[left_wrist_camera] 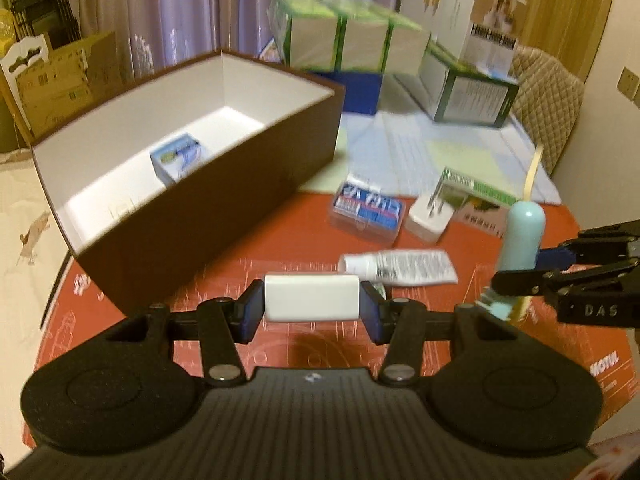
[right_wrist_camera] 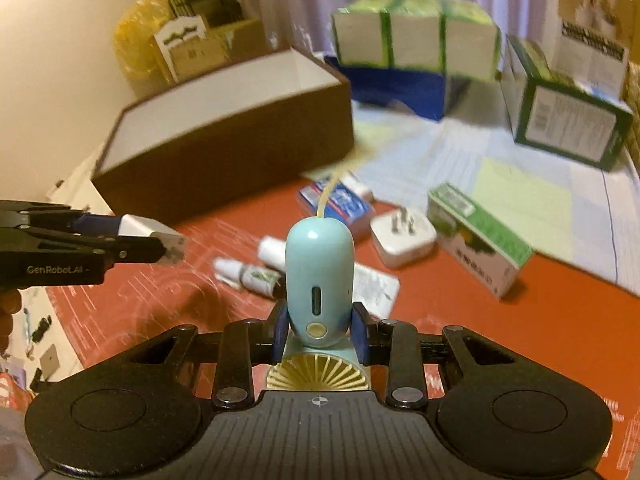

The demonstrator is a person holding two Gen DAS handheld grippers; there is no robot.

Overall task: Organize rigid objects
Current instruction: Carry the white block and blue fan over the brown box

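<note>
The left gripper [left_wrist_camera: 312, 298] pinches a small white plastic block with rounded corners [left_wrist_camera: 311, 297] between its two blue pads, one pad on each short end. The block is up off the table. In the right wrist view the same block [right_wrist_camera: 148, 232] sticks out from the left gripper at the left edge.

The right gripper [right_wrist_camera: 319, 330] pinches a light blue plastic hand fan with a rounded handle [right_wrist_camera: 319, 280]. Its blue pads press on the handle's two sides. The fan's cream ribbed head [right_wrist_camera: 318, 374] sits just behind the pads, close to the camera. A thin cream strap [right_wrist_camera: 327, 196] comes out of the handle's far tip. The fan is also up in the air.

Below them lies a red mat with white line drawings [left_wrist_camera: 160, 360]. On it, near the grippers, lies a white squeeze tube with small print [left_wrist_camera: 400, 268]. A little farther lie a clear plastic case with blue and white things inside [left_wrist_camera: 366, 210], a white square wall plug with metal prongs [left_wrist_camera: 428, 216] and a long green and white cardboard box [right_wrist_camera: 478, 240].

To the left stands a big open brown cardboard box with white inside walls [left_wrist_camera: 224, 208]. A small blue and white box [left_wrist_camera: 178, 160] rests on its floor.

At the far back stand green and white cartons [left_wrist_camera: 348, 36] in front of a curtain [left_wrist_camera: 172, 8].
</note>
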